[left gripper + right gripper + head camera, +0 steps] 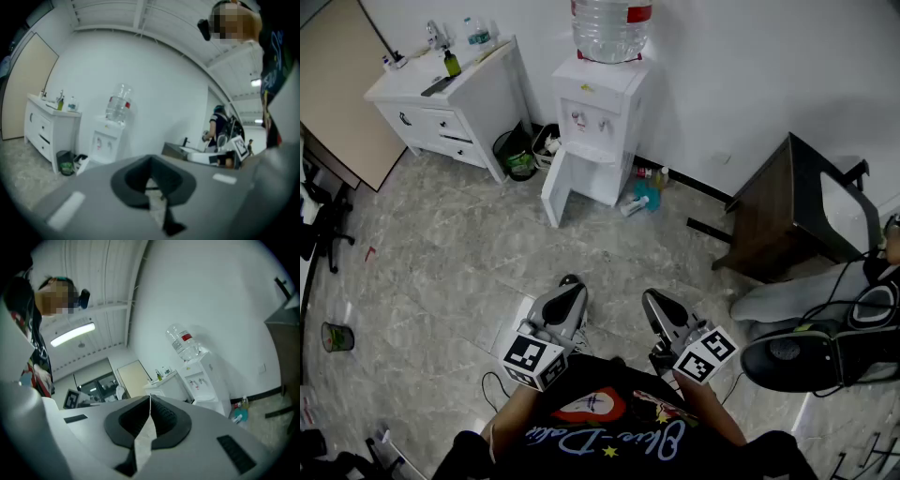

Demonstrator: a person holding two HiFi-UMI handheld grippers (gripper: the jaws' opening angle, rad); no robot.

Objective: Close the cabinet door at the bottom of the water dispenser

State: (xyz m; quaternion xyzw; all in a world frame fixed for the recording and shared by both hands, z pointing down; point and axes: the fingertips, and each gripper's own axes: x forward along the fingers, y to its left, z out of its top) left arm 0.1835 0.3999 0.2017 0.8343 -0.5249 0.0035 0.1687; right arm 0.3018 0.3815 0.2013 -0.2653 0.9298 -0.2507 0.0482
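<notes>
White panel, thin and flat: the cabinet door (pixel 555 187) will probably handle as a light, stiff leaf that swings easily on its hinge and needs no grip at all. A push on its outer face, close to the free edge farthest from the hinge, should give the most leverage. A push near the hinge would be harder and might rock the water dispenser (pixel 598 122), which carries a large clear bottle on top and looks top-heavy. The painted or plastic face may be slippery, so a square, flat contact is safer than a glancing one.

The door stands open at the foot of the dispenser, angled out over the floor (pixel 441 253) toward the left, with the dark cabinet opening exposed beside it. It seems hinged on the dispenser's left front edge. The dispenser itself stands at the far edge of the floor against the white wall, between a waste bin (pixel 517 155) and some bottles (pixel 645 192) lying on the floor.

Both grippers are well apart from the door, low and close to the person's body. The left gripper (pixel 572 283) has its jaws pressed together on nothing, and the right gripper (pixel 652 300) is likewise clenched and empty. Either could serve as a blunt pusher.
</notes>
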